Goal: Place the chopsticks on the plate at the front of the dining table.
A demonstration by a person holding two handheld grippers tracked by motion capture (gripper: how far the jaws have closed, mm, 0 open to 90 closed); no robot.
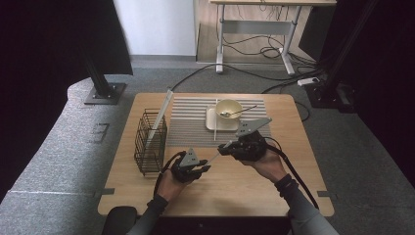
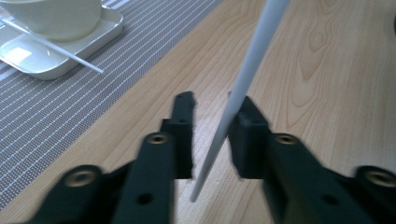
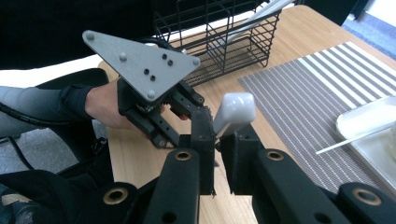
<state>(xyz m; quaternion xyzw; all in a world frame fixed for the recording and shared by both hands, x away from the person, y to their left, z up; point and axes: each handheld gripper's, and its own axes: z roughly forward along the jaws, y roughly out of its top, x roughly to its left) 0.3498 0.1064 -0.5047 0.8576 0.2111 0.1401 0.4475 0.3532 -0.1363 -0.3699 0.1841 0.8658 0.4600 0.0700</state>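
Between both grippers' fingers [image 3: 233,149] hangs 1 white chopstick [image 2: 236,100].

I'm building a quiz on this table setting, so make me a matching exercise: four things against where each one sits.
Things:
1. spoon
2. bowl
3. wire basket
4. raised chopstick

Places:
A. on the white tray
B. clamped between the fingers of the right gripper
C. in the bowl
D. on the bare wood, left of the striped mat

Pairs: 1-C, 2-A, 3-D, 4-B
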